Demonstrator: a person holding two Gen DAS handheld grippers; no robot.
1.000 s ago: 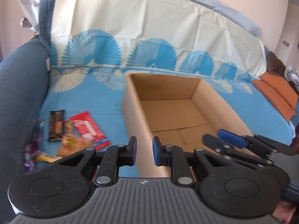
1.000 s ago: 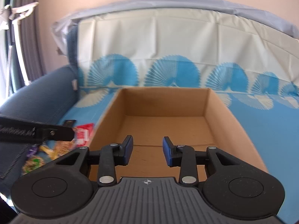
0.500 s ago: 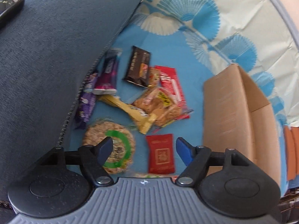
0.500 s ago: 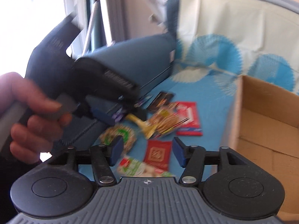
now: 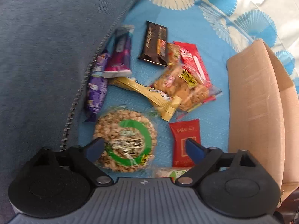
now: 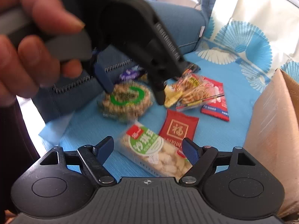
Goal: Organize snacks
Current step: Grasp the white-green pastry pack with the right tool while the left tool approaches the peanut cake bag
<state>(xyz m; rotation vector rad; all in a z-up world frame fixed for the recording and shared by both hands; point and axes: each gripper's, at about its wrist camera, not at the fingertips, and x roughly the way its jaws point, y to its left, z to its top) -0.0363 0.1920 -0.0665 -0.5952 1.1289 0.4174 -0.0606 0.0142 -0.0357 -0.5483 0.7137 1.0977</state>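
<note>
Several wrapped snacks lie on the blue sheet beside a cardboard box (image 5: pixel 256 112). My left gripper (image 5: pixel 143 145) hangs over a round peanut cake with a green ring (image 5: pixel 125 140), its jaws opening and nothing pressed between them. A small red packet (image 5: pixel 185 141) lies under its right finger. In the right wrist view the left gripper (image 6: pixel 131 91) hovers just above the peanut cake (image 6: pixel 127 100). My right gripper (image 6: pixel 147 146) is lower in that view, jaws opening astride a white and green packet (image 6: pixel 155 149), with the red packet (image 6: pixel 179 128) just beyond.
A dark blue sofa arm (image 5: pixel 46 46) borders the pile on the left. Purple bars (image 5: pixel 119 56), a dark chocolate packet (image 5: pixel 154 43), a yellow bar (image 5: pixel 145 95) and a cracker bag (image 5: pixel 179 85) lie farther back. A hand (image 6: pixel 28 37) holds the left gripper.
Both grippers have swung left from the empty box to the snack pile and dropped lower. Their jaws went from nearly shut to wide apart.
</note>
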